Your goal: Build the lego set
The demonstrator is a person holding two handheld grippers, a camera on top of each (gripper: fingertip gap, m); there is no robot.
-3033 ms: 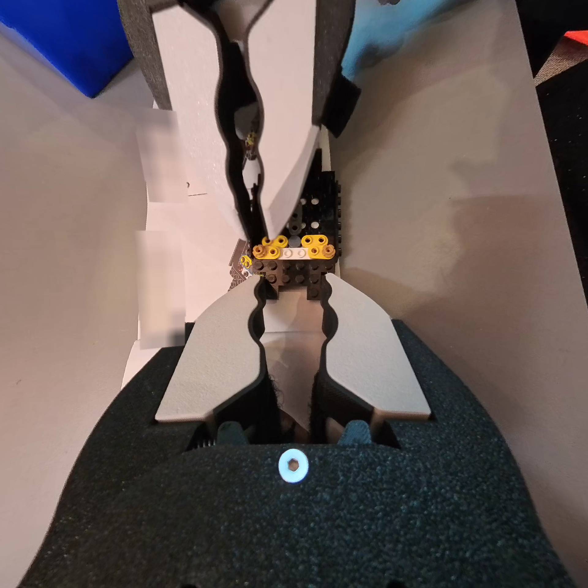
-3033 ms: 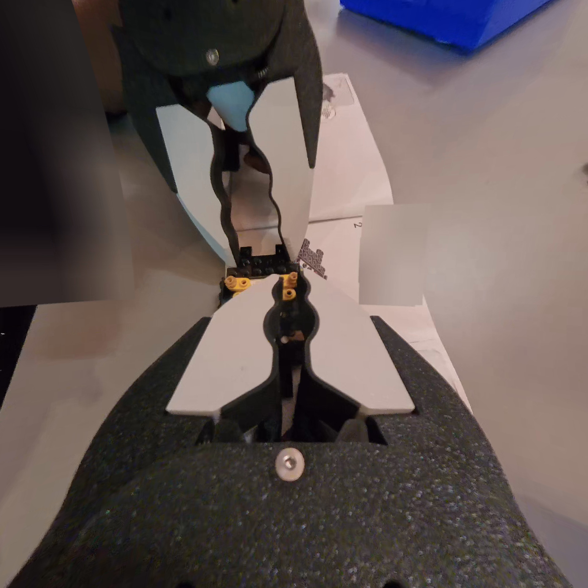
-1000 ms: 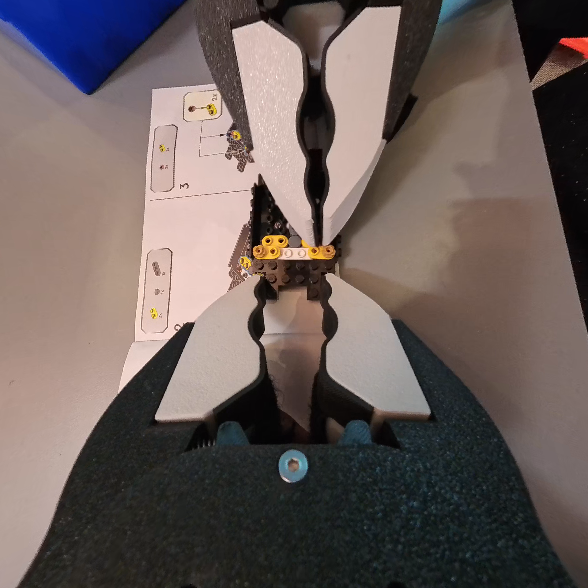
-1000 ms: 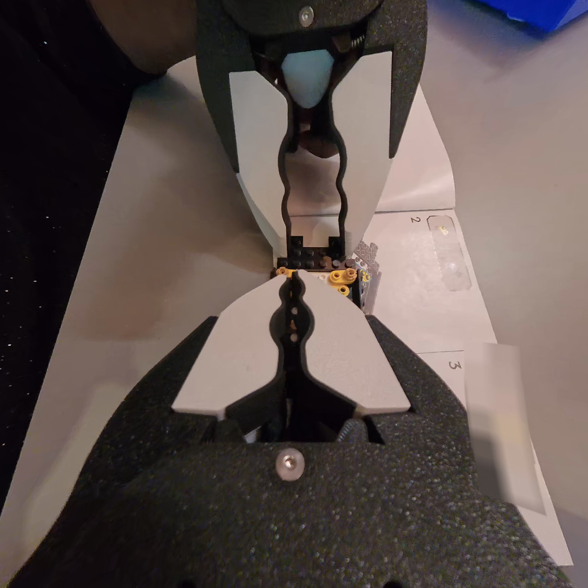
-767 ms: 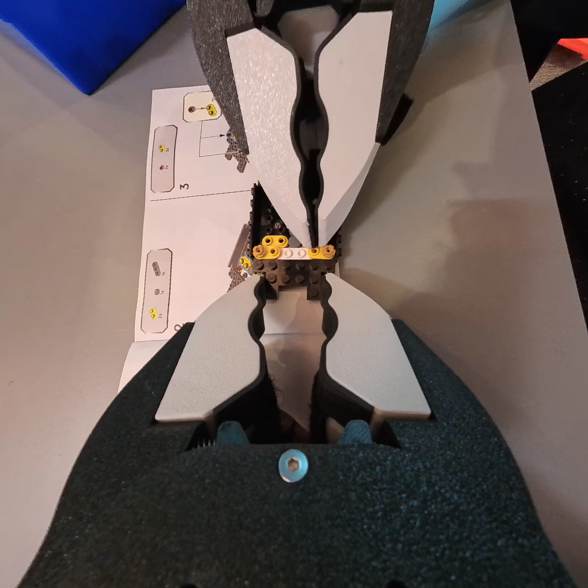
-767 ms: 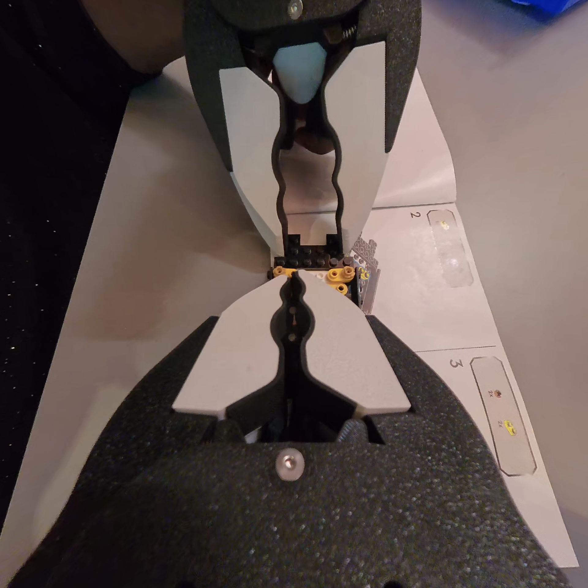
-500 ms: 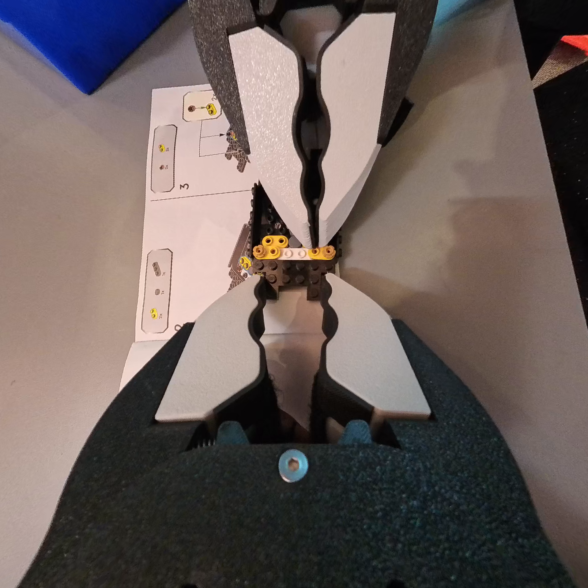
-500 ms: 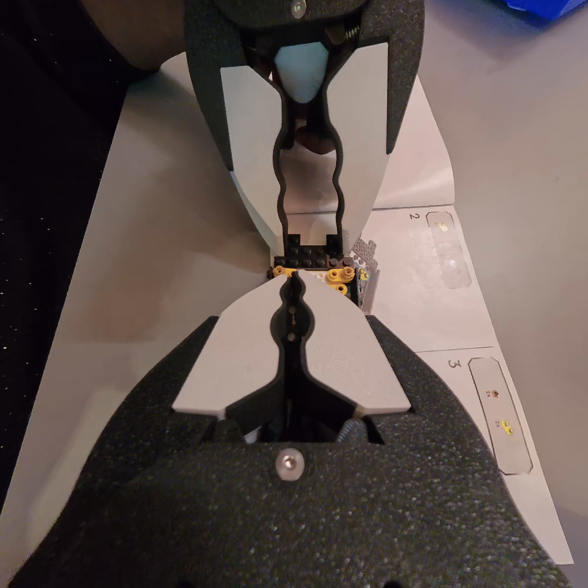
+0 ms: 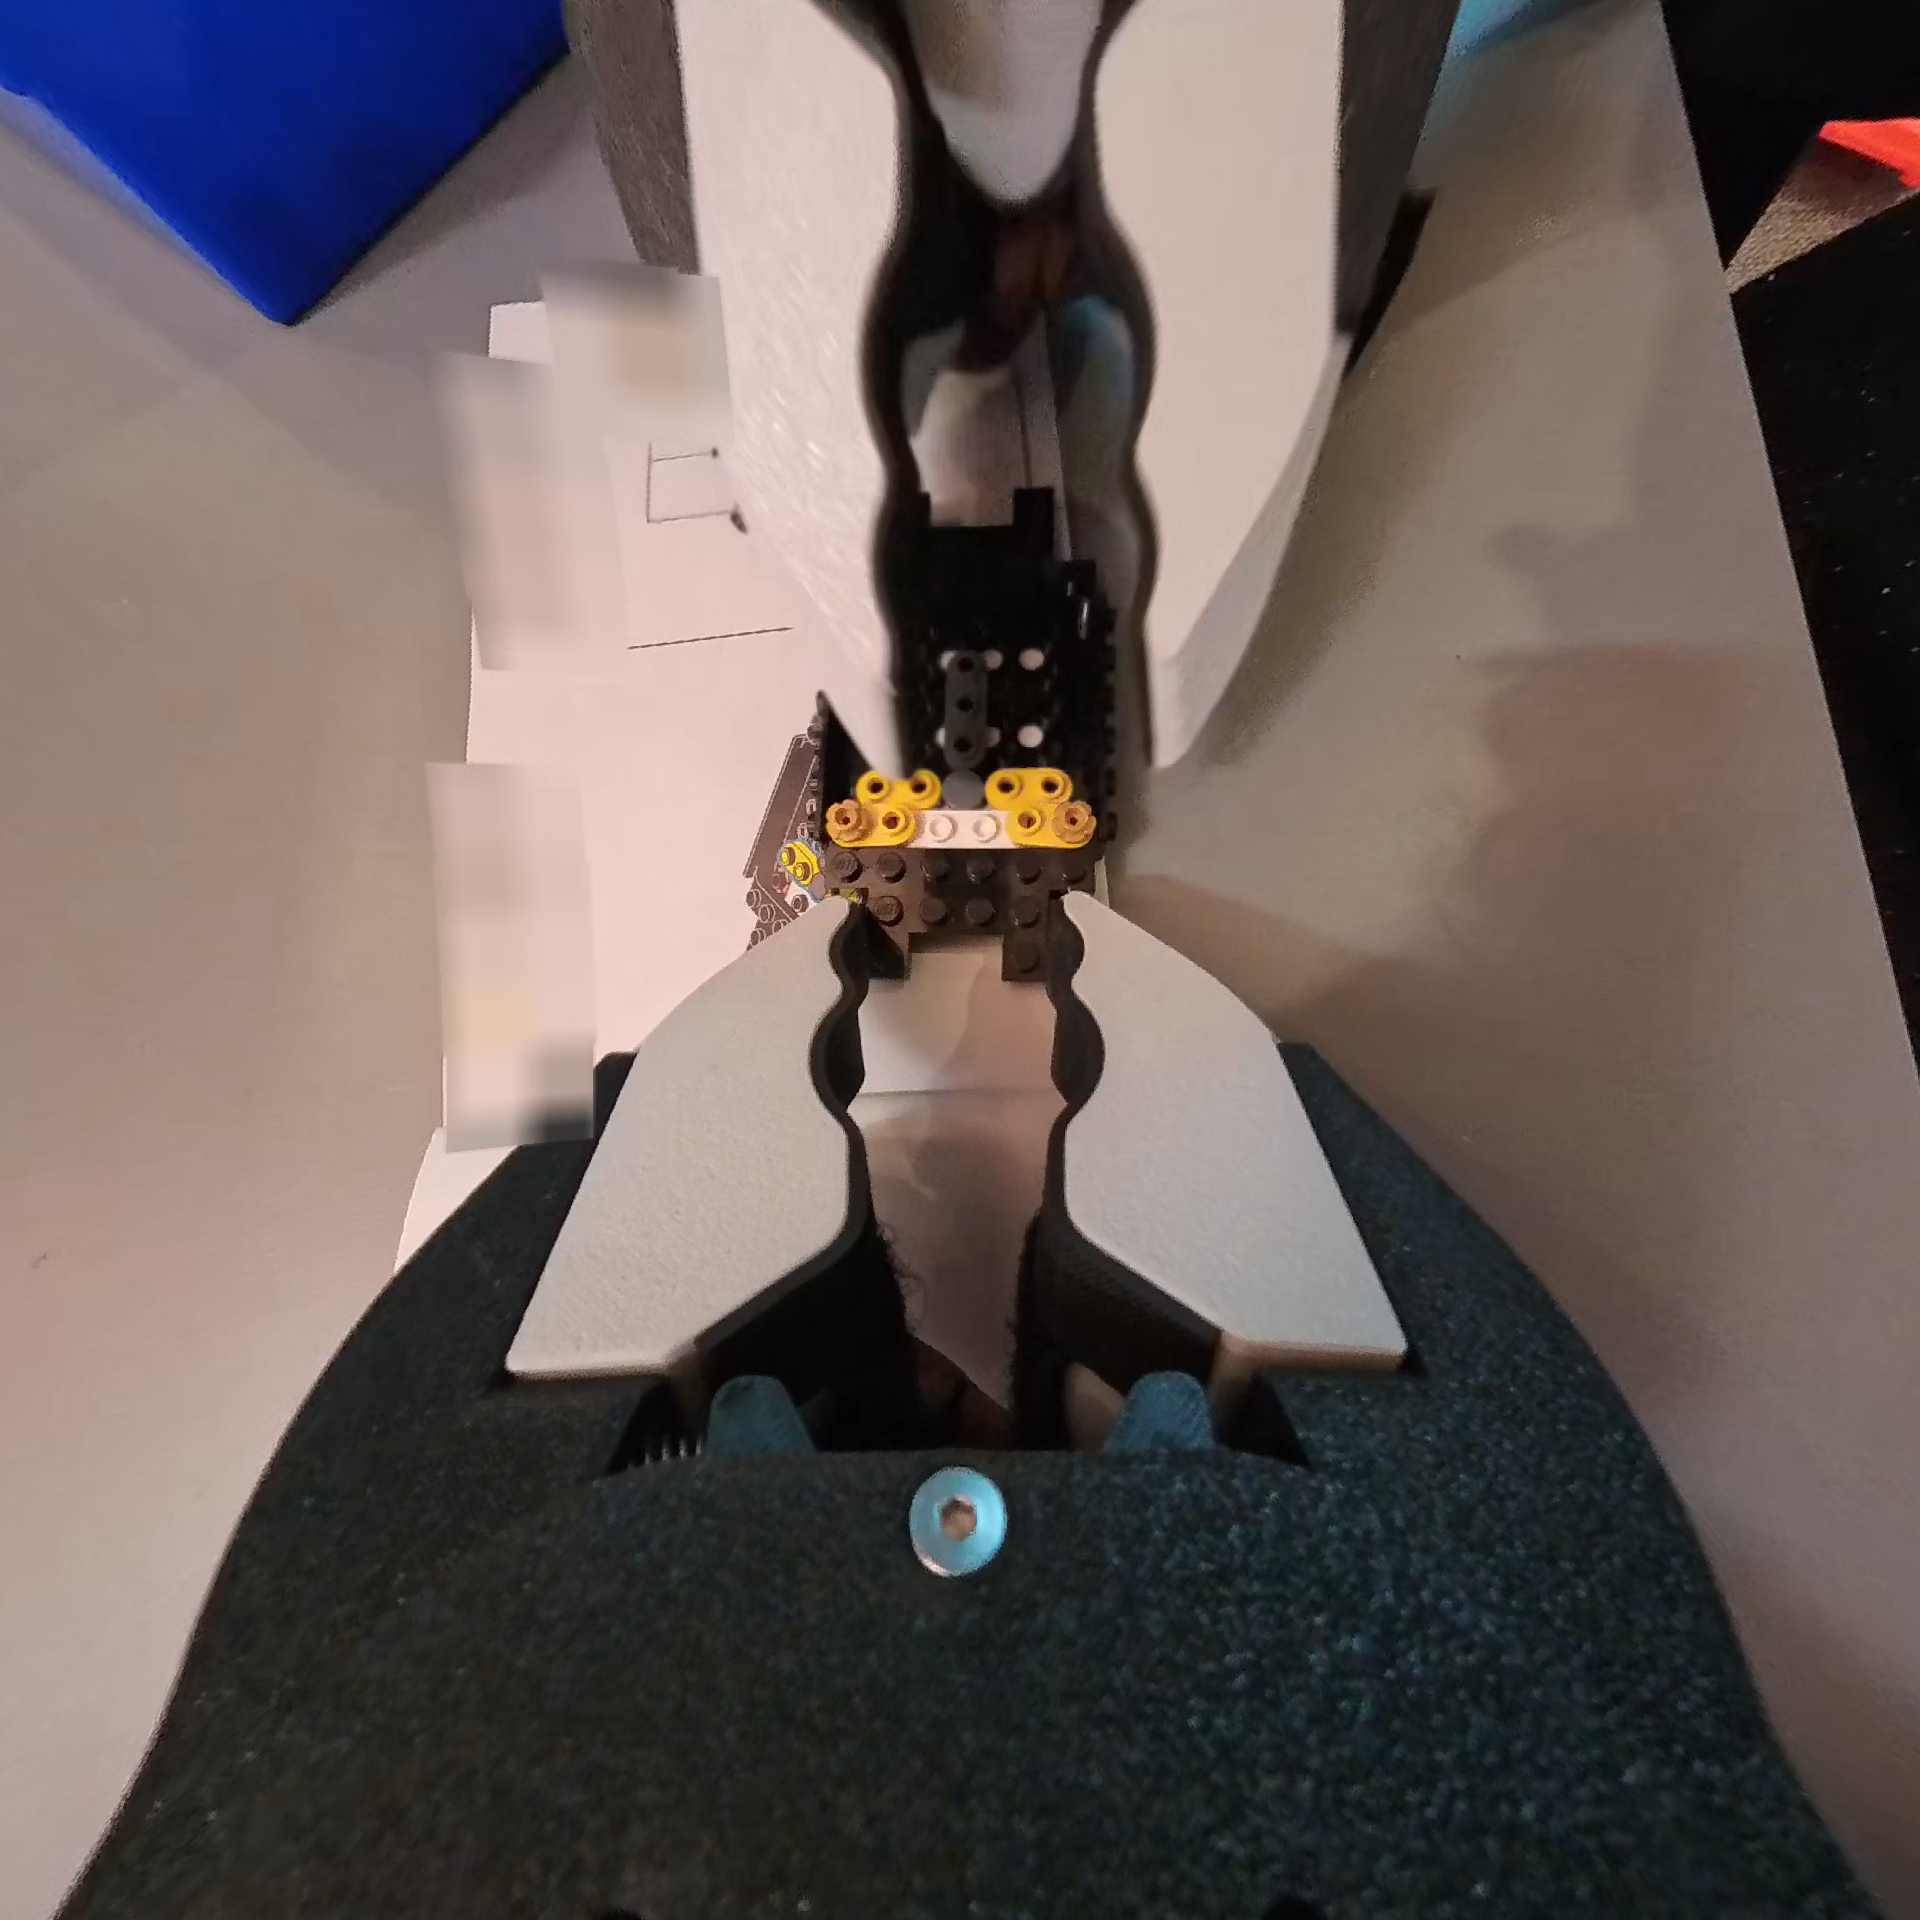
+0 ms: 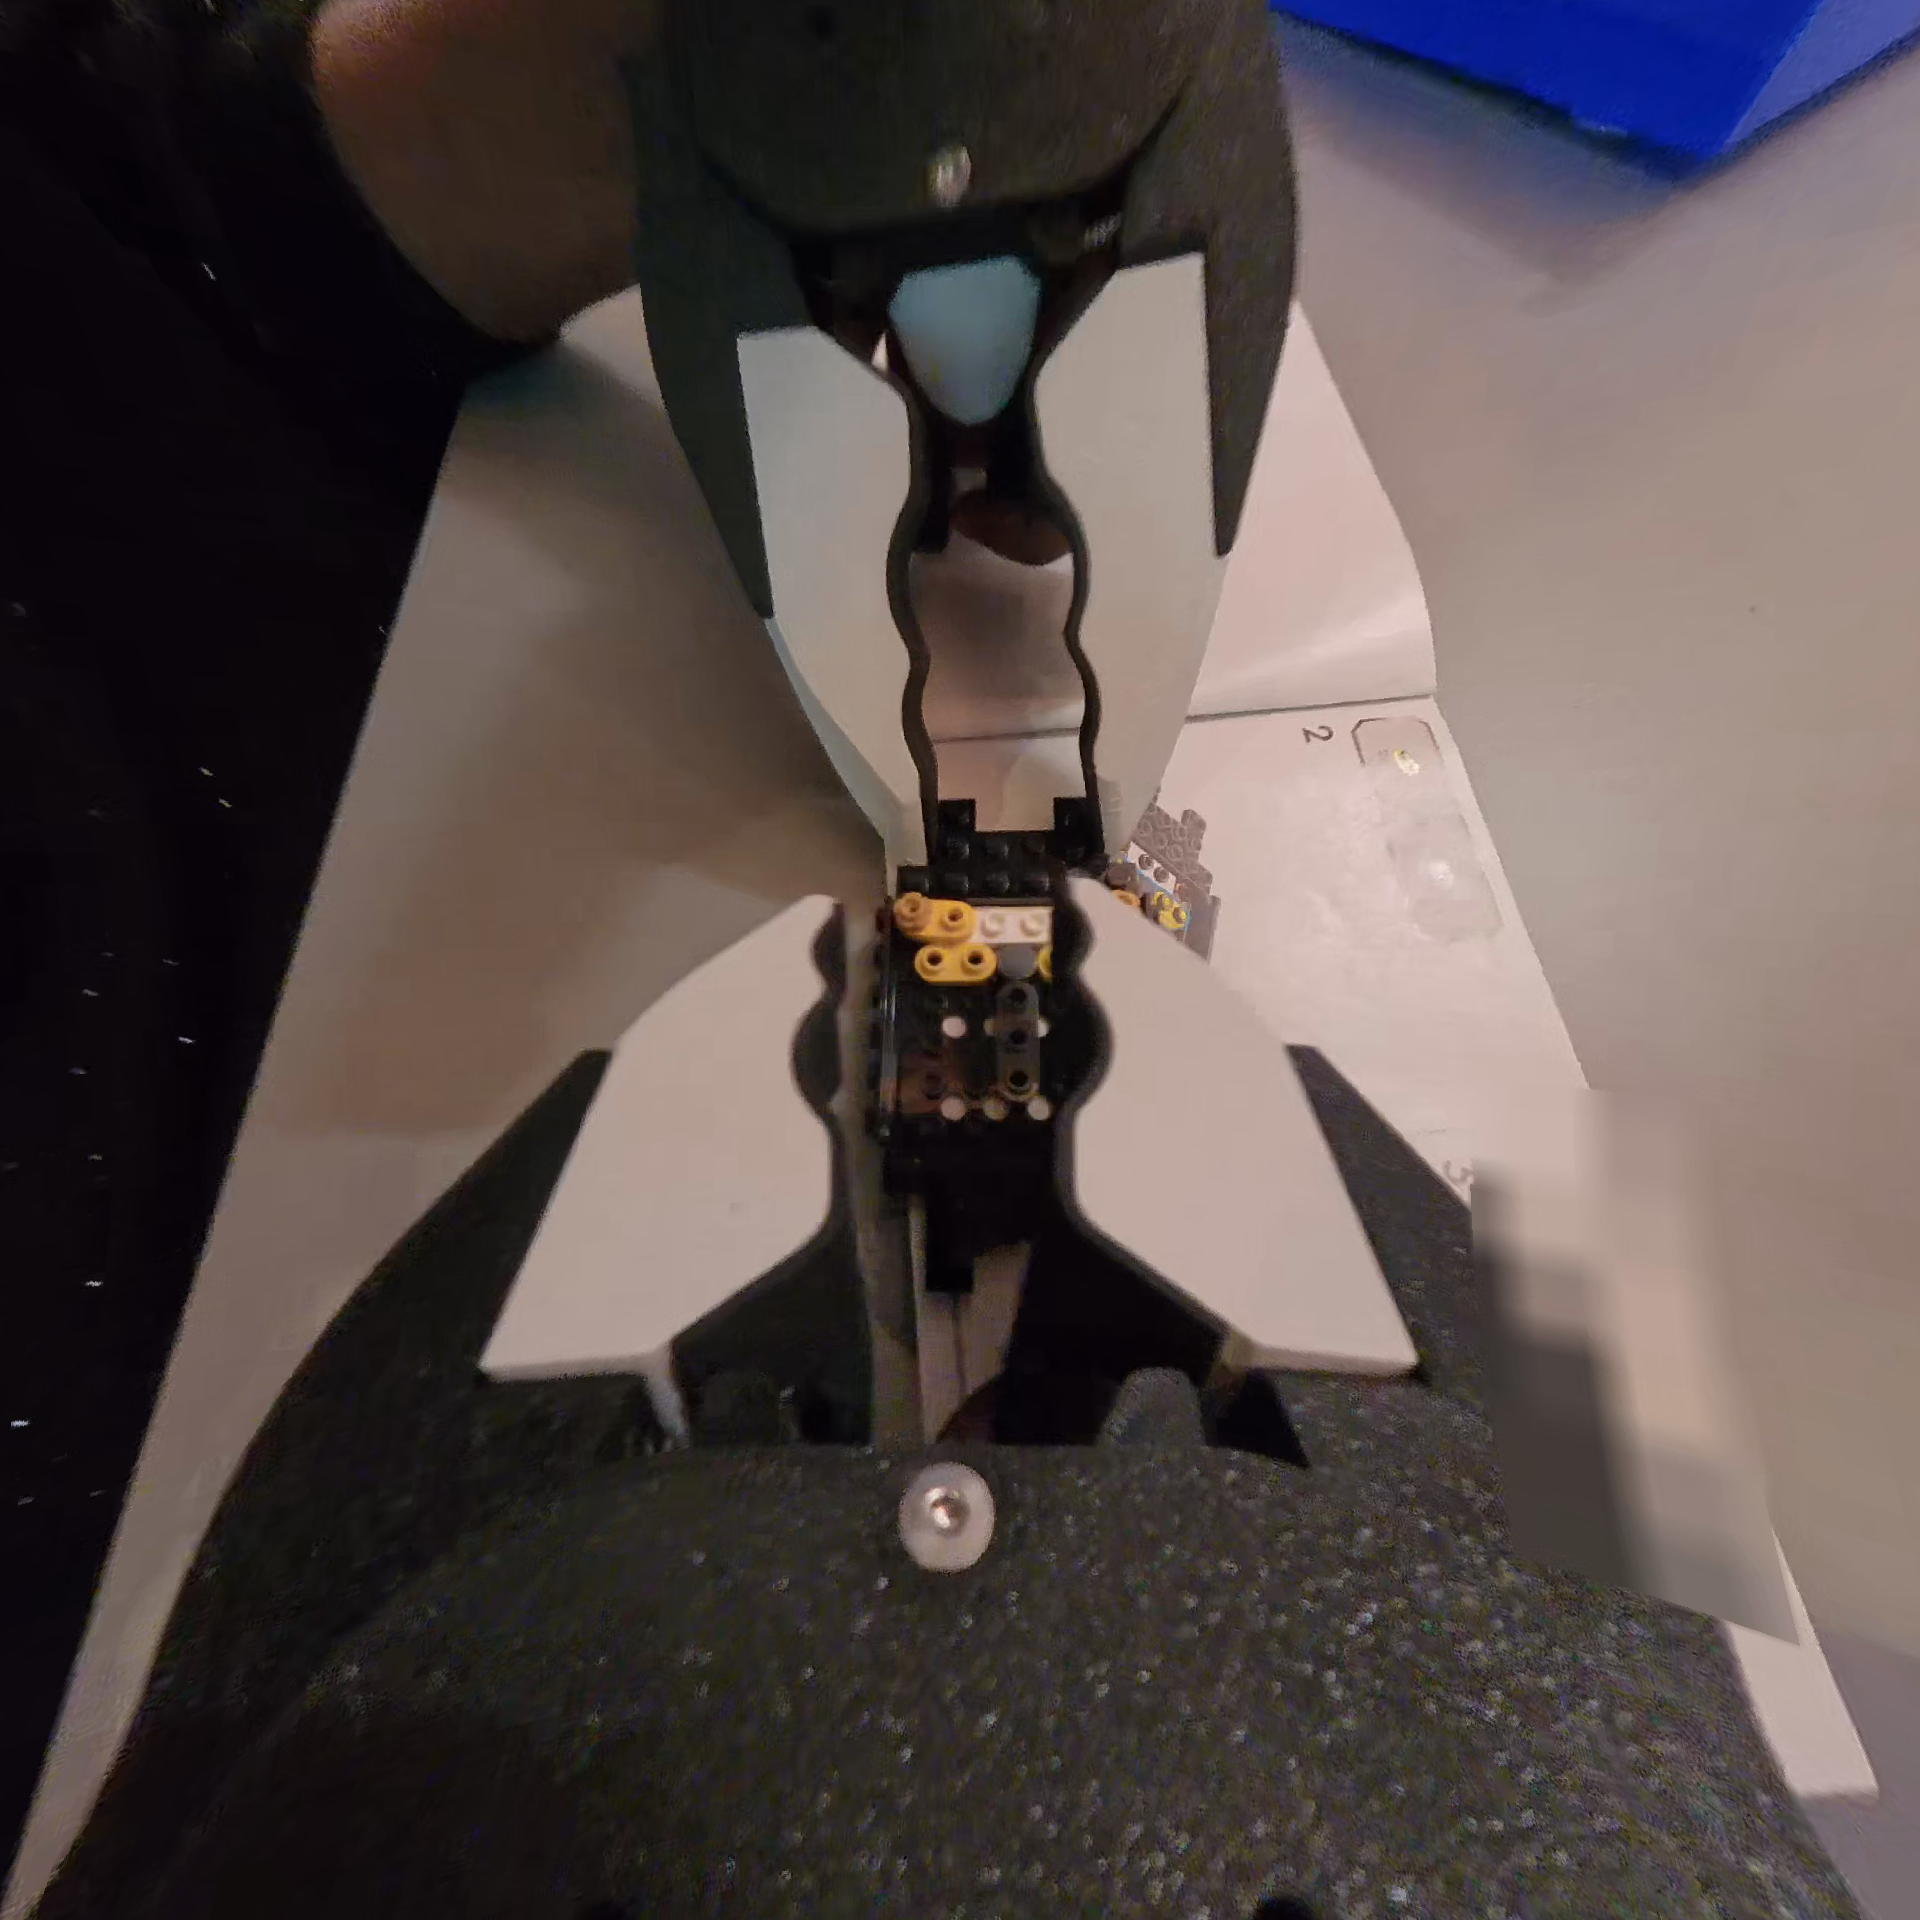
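Observation:
A black brick model (image 9: 966, 894) with yellow pieces (image 9: 894, 805), a white plate (image 9: 966, 828) and a small grey round stud (image 9: 961, 787) rests low over an instruction sheet. My left gripper (image 9: 961, 920) is shut on the model's near notched end, with both pads on its black prongs. The right wrist view shows the same grip (image 10: 1006, 821) at the model's far end. My right gripper (image 10: 956, 909) is open, its fingers astride the model (image 10: 966, 1049) and blurred by motion. In the left wrist view its fingers (image 9: 790, 416) reach in from the far side, one on each side of the model.
The instruction sheet (image 9: 707, 717) lies on a grey table (image 9: 1455, 416) under the model. A blue box (image 9: 260, 125) stands at the far left and also shows in the right wrist view (image 10: 1662, 62). The table's edge and dark floor (image 9: 1849, 520) are on the right. A hand (image 10: 468, 156) holds the left gripper. My left and right fingertips are right by each other.
My right gripper was nearly shut with its tips at the grey stud. It has opened wide and now straddles the model. My left gripper has kept its grip without moving.

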